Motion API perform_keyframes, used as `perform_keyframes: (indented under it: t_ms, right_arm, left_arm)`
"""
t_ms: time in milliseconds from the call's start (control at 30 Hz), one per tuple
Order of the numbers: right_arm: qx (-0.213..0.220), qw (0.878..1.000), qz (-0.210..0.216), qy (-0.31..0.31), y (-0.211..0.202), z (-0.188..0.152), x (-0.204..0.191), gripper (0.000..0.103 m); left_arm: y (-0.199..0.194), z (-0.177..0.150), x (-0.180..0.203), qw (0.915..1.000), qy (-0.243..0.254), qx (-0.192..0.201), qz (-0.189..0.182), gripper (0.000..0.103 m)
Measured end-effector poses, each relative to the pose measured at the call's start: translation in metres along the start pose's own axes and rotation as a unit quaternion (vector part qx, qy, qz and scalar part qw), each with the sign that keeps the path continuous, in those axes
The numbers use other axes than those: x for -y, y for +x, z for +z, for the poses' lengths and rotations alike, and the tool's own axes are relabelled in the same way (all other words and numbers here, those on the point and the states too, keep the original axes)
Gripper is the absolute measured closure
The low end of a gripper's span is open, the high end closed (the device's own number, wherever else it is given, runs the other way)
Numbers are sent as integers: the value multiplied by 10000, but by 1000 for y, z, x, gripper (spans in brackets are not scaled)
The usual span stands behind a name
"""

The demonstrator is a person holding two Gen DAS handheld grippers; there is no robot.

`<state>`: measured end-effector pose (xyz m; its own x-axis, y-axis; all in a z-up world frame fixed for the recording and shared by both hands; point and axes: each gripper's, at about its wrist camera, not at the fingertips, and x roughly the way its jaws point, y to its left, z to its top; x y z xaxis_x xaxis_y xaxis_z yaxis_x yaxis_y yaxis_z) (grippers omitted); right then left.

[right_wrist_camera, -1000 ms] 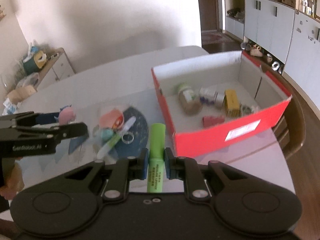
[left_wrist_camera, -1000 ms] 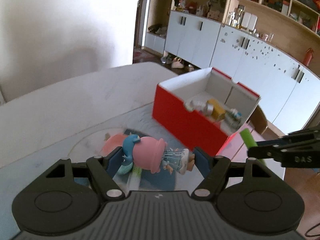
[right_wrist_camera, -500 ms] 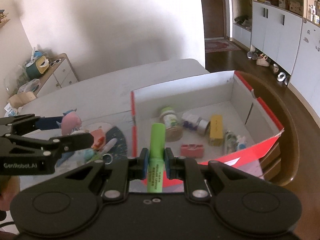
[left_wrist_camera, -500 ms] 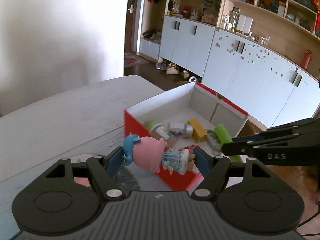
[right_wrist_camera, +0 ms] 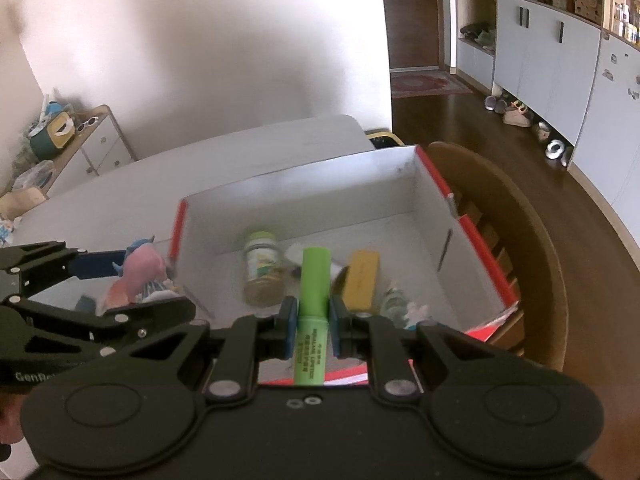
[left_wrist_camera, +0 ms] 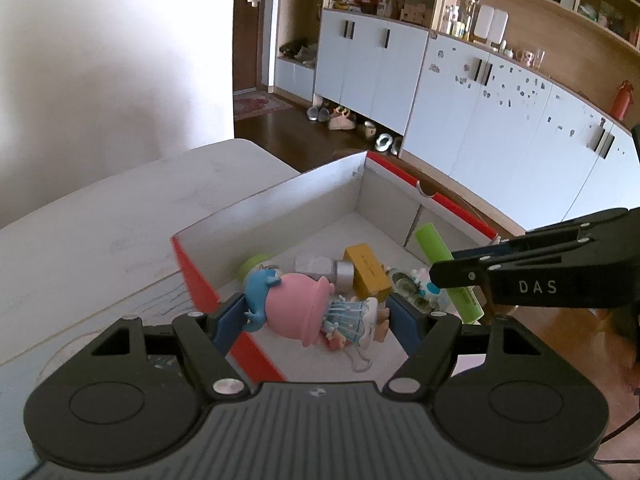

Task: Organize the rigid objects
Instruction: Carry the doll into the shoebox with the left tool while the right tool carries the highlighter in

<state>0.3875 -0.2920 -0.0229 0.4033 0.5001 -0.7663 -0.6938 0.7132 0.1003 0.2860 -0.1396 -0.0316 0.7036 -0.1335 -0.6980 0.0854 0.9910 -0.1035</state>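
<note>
Red cardboard forms the outside of the open box (right_wrist_camera: 484,258), white inside, which sits at the worktop's (left_wrist_camera: 120,216) far right corner, next to a wooden chair (right_wrist_camera: 532,248).

Left gripper (left_wrist_camera: 316,314): its jaws stand wide and pinch a toy figurine (left_wrist_camera: 298,308) crosswise between the blue pads (left_wrist_camera: 230,320). The figurine has a pink hat, a blue creature at its left end and a pale blue dress. In the left wrist view it hangs over the box's near left wall, partly over the inside. In the right wrist view the same figurine (right_wrist_camera: 140,272) shows just outside the box's left red edge.

Right gripper (right_wrist_camera: 314,330): its jaws are nearly pressed together and clamp a green highlighter (right_wrist_camera: 314,300) near its middle, the pen pointing forward along the fingers. It hangs over the inside of the box, near the front wall. From the left wrist view the highlighter (left_wrist_camera: 444,258) slants above the box's right side.

Lying on the box floor are a jar with a green lid (right_wrist_camera: 262,272), a yellow rectangular block (right_wrist_camera: 360,276), a small silver-capped bottle (left_wrist_camera: 326,268) and a few small items too blurred to name.

White cabinets (left_wrist_camera: 480,120) and open wooden shelves line the far wall.
</note>
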Motion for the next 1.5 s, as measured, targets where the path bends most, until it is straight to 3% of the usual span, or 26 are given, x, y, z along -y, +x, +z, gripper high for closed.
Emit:
perform_keyframes:
  t_ms: [333, 833, 1200, 1500]
  right_arm:
    - [-269, 9995, -93, -168, 39, 20, 32, 87]
    - [-961, 9941, -91, -503, 103, 28, 52, 87]
    - [-1324, 9903, -156, -391, 120, 25, 58, 83]
    - [-1320, 9905, -153, -339, 113, 25, 52, 75]
  left_arm:
    - [55, 19, 15, 9995, 73, -293, 53, 27]
    - [136, 32, 34, 9928, 317, -1151, 68, 28]
    - [161, 32, 35, 9867, 324, -1590, -50, 30]
    - [152, 31, 36, 9866, 452, -1562, 106, 29]
